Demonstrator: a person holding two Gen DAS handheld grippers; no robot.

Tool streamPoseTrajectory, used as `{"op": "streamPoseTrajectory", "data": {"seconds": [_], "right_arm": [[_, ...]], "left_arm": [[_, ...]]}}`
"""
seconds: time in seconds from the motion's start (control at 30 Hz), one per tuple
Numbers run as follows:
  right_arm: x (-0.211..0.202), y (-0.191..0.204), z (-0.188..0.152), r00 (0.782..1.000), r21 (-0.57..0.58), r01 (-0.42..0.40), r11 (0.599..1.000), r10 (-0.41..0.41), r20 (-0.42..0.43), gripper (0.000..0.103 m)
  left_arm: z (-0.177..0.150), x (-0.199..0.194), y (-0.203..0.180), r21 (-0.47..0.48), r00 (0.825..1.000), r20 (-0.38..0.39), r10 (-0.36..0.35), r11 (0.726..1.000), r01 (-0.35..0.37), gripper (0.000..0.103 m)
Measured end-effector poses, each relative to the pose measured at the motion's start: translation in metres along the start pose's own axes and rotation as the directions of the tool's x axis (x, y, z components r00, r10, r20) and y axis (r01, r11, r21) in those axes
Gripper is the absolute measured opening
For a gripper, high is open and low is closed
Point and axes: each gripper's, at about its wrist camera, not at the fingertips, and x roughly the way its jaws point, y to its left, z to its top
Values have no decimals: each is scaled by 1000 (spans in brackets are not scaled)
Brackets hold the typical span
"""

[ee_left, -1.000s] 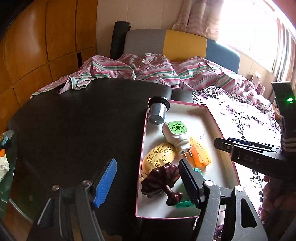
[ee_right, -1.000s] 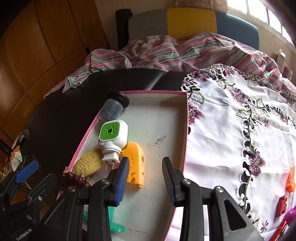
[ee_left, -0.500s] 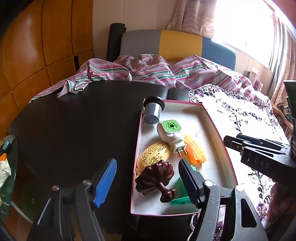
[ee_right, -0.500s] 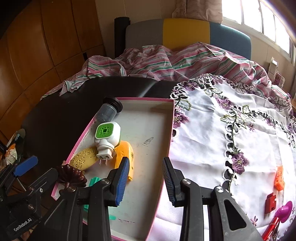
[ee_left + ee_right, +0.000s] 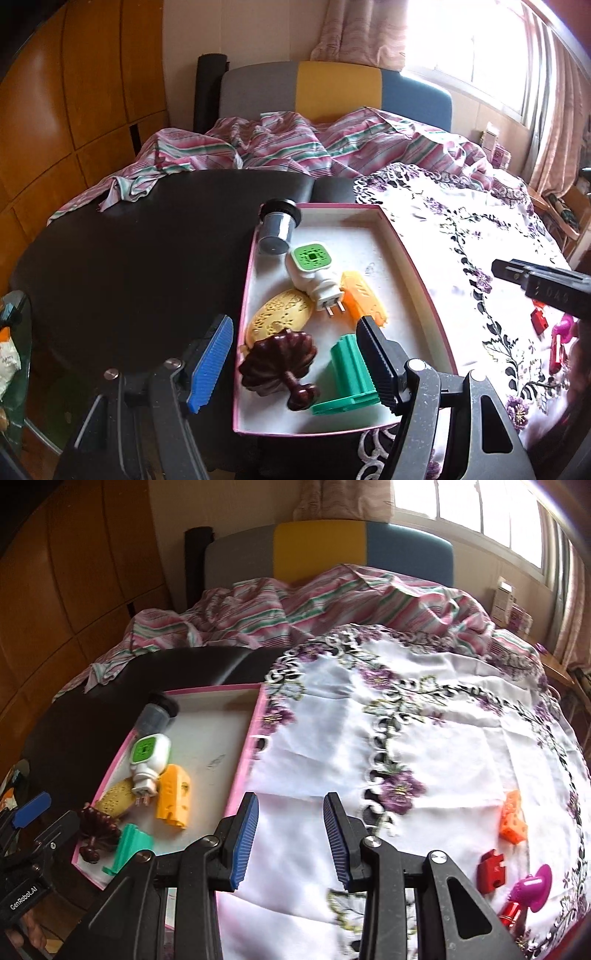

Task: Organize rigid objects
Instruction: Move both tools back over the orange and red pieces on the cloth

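My right gripper (image 5: 290, 834), jaws spread and empty, should reach squarely for the red block (image 5: 490, 870), avoiding the cloth (image 5: 424, 738).

The tray (image 5: 413, 254) is white with a pink rim. Inside are a green-and-white plug (image 5: 314, 267), an orange block (image 5: 364, 295), a yellow oval (image 5: 279, 317), a dark brown knob (image 5: 280, 363) and a green piece (image 5: 349, 373). The cloth (image 5: 424, 738) is white with purple flowers.
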Motion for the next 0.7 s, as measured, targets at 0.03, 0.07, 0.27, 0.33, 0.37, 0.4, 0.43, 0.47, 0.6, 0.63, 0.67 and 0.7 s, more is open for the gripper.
{"op": "streamPoseTrajectory", "data": {"seconds": [0.03, 0.07, 0.27, 0.33, 0.37, 0.4, 0.43, 0.47, 0.6, 0.63, 0.67, 0.7], "right_arm": [[-2, -8, 0, 1000, 14, 11, 1000, -11, 1, 36], [-3, -17, 0, 1000, 26, 23, 999, -23, 2, 36], [-16, -70, 0, 995, 113, 99, 989, -100, 5, 36], [-21, -87, 0, 992, 145, 121, 982, -123, 5, 36], [-24, -96, 0, 991, 162, 128, 978, -131, 5, 36], [-28, -105, -1, 990, 180, 137, 974, -140, 6, 36], [-31, -114, -2, 988, 197, 148, 969, -153, 6, 36], [-34, -122, -3, 987, 214, 158, 964, -163, 4, 36], [-47, -158, -11, 982, 293, 184, 938, -190, -10, 36], [-50, -167, -14, 981, 313, 190, 931, -196, -14, 36], [-53, -176, -17, 979, 334, 196, 922, -202, -18, 36], [-55, -184, -19, 978, 353, 201, 914, -207, -20, 37]], "left_arm": [[1, 0, -3, 7, 1000, 0, -4, 1000, 4, 70], [1, 1, -6, 13, 1000, 0, -7, 1000, 7, 70], [4, 3, -22, 51, 1000, -2, -30, 998, 30, 70], [5, 3, -27, 65, 999, -4, -37, 997, 37, 70], [5, 4, -30, 72, 999, -4, -41, 997, 42, 70], [5, 4, -33, 78, 999, -5, -46, 996, 46, 70], [6, 4, -36, 83, 999, -6, -51, 995, 51, 70], [6, 5, -39, 88, 998, -7, -56, 995, 57, 70], [8, 6, -50, 108, 997, -6, -72, 991, 72, 70], [9, 6, -53, 112, 997, -6, -78, 991, 78, 70], [9, 7, -55, 116, 996, -8, -86, 989, 86, 70], [10, 8, -59, 122, 996, -10, -92, 988, 93, 70]]}}
